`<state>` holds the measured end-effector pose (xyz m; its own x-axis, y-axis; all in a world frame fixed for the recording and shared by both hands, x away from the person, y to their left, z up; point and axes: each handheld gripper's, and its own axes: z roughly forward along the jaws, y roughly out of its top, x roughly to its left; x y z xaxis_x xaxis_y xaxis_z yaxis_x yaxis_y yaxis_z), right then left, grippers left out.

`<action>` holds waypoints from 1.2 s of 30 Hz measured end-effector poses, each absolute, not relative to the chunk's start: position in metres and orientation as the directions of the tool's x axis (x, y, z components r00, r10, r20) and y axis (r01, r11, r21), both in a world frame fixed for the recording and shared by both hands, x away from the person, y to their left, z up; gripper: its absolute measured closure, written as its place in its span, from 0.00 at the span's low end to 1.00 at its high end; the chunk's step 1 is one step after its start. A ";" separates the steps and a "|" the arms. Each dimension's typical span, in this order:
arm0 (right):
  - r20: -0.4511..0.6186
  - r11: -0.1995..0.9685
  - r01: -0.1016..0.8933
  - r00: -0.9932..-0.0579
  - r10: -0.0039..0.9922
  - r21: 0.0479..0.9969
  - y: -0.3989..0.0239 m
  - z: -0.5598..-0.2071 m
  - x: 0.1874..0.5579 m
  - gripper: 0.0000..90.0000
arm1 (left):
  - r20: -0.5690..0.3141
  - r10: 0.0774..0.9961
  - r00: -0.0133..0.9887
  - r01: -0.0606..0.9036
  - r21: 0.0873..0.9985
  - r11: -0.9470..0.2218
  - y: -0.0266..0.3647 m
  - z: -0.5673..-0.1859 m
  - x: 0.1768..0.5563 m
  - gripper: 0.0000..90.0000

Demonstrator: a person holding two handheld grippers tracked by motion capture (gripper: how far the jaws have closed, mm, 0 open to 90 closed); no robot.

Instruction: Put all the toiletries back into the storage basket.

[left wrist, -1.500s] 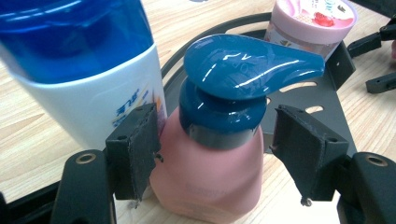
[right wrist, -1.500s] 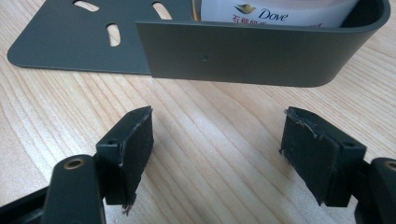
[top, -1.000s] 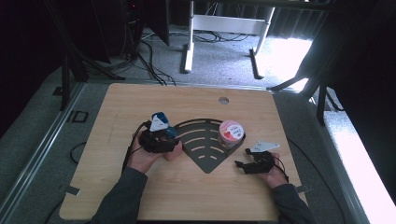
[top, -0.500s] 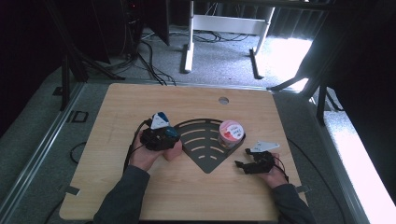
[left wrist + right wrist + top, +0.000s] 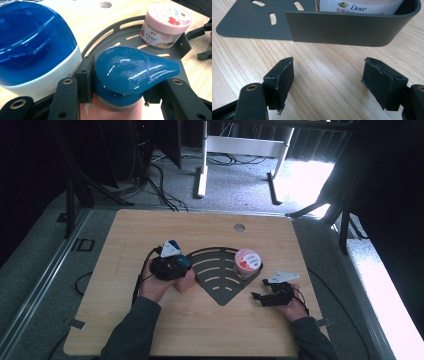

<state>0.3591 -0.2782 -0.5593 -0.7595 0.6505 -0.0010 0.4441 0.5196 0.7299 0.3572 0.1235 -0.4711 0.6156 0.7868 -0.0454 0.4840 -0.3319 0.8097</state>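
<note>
My left gripper [image 5: 117, 87] holds a pink bottle [image 5: 112, 112] by its glossy teal cap [image 5: 135, 70]. Its jaws have just been closing, and both pads now press the cap's sides. In the high view this gripper [image 5: 172, 267] sits at the left edge of a dark grey slotted fan-shaped tray [image 5: 220, 287]. A pink-lidded Dove jar [image 5: 247, 261] stands in the tray's right corner. My right gripper [image 5: 260, 297] rests low on the table just right of the tray. It is open, with bare wood between its pads [image 5: 284, 77], and faces the tray's wall [image 5: 342, 27].
A blue-and-white container [image 5: 32, 50] stands close on the left of the held bottle and also appears in the high view [image 5: 170, 249]. The wooden tabletop [image 5: 150, 230] has a round hole [image 5: 239, 227] near its far edge. Cables and stand legs lie on the floor beyond.
</note>
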 end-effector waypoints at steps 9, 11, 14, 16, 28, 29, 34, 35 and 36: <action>0.001 0.518 0.445 -0.759 0.652 0.730 -0.278 -0.559 0.359 0.28 | -0.018 0.791 0.611 0.483 0.800 -0.355 0.121 -0.469 0.355 0.58; 0.000 0.518 0.445 -0.759 0.652 0.730 -0.278 -0.559 0.359 0.28 | -0.014 0.789 0.614 0.484 0.796 -0.362 0.120 -0.468 0.354 0.58; 0.000 0.518 0.445 -0.759 0.652 0.730 -0.278 -0.559 0.359 0.28 | -0.017 0.787 0.617 0.486 0.794 -0.364 0.119 -0.468 0.353 0.58; -0.001 0.519 0.444 -0.759 0.651 0.731 -0.278 -0.559 0.359 0.28 | -0.022 0.786 0.618 0.488 0.794 -0.362 0.118 -0.468 0.352 0.58; -0.003 0.520 0.441 -0.760 0.649 0.732 -0.278 -0.559 0.359 0.28 | -0.013 0.781 0.624 0.489 0.786 -0.378 0.113 -0.466 0.343 0.58; -0.003 0.520 0.441 -0.760 0.649 0.732 -0.278 -0.560 0.359 0.28 | -0.011 0.780 0.626 0.489 0.784 -0.382 0.113 -0.466 0.342 0.58; -0.003 0.520 0.441 -0.760 0.650 0.732 -0.278 -0.559 0.359 0.28 | -0.013 0.775 0.632 0.489 0.782 -0.386 0.113 -0.465 0.338 0.58; -0.003 0.519 0.442 -0.760 0.650 0.732 -0.278 -0.559 0.359 0.28 | -0.015 0.775 0.632 0.489 0.784 -0.384 0.113 -0.465 0.338 0.58; -0.003 0.519 0.442 -0.760 0.650 0.732 -0.278 -0.559 0.359 0.28 | -0.016 0.775 0.632 0.488 0.785 -0.381 0.113 -0.465 0.337 0.58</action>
